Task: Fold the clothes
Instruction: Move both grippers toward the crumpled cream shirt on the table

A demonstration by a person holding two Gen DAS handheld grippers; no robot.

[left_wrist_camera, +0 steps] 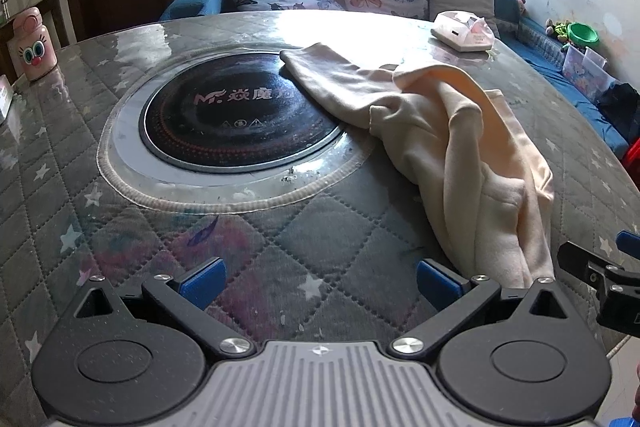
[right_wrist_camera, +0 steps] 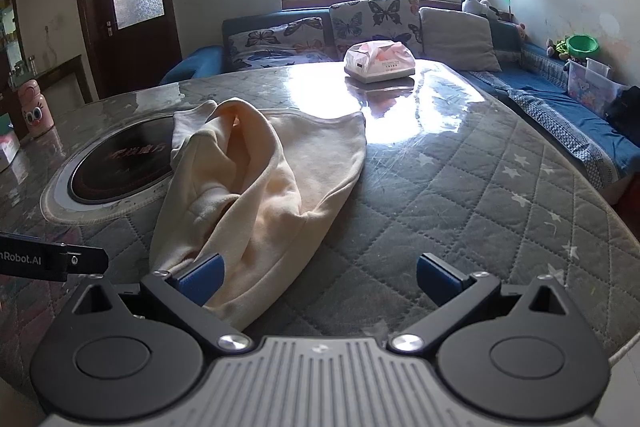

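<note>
Your left gripper point(left_wrist_camera: 318, 285) is spread wide w/ nothing between its blue pads point(left_wrist_camera: 202, 281), hovering low over the quilted table point(left_wrist_camera: 120, 187). Your right gripper point(right_wrist_camera: 318, 281) is wide too, also holding nothing; its left pad point(right_wrist_camera: 202, 279) sits over the near end of the garment point(right_wrist_camera: 260, 195), but I can't tell if it's touching the cloth.

The garment is cream, rumpled, unfolded, lying on the table btwn your two grippers. From the left cam it point(left_wrist_camera: 452, 155) runs from the near right edge up & left, w/ one flat part overlapping the rim of the round black cooktop point(left_wrist_camera: 236, 111) set in the table. From the right cam, its far edge lies straight across the table, and a bunched fold rises at its left side, beside the cooktop point(right_wrist_camera: 116, 167).

Each gripper shows at the edge of the other's view: the right one point(left_wrist_camera: 600, 275) just beside the garment's near end, the left one point(right_wrist_camera: 52, 261) just left of it.

A tissue box point(right_wrist_camera: 378, 63) sits far back on the table, well apart from the garment. A pink bottle point(left_wrist_camera: 34, 45) stands at the far left edge. Sofa point(right_wrist_camera: 560, 99) w/ butterfly cushions point(right_wrist_camera: 376, 23) lies behind.
</note>
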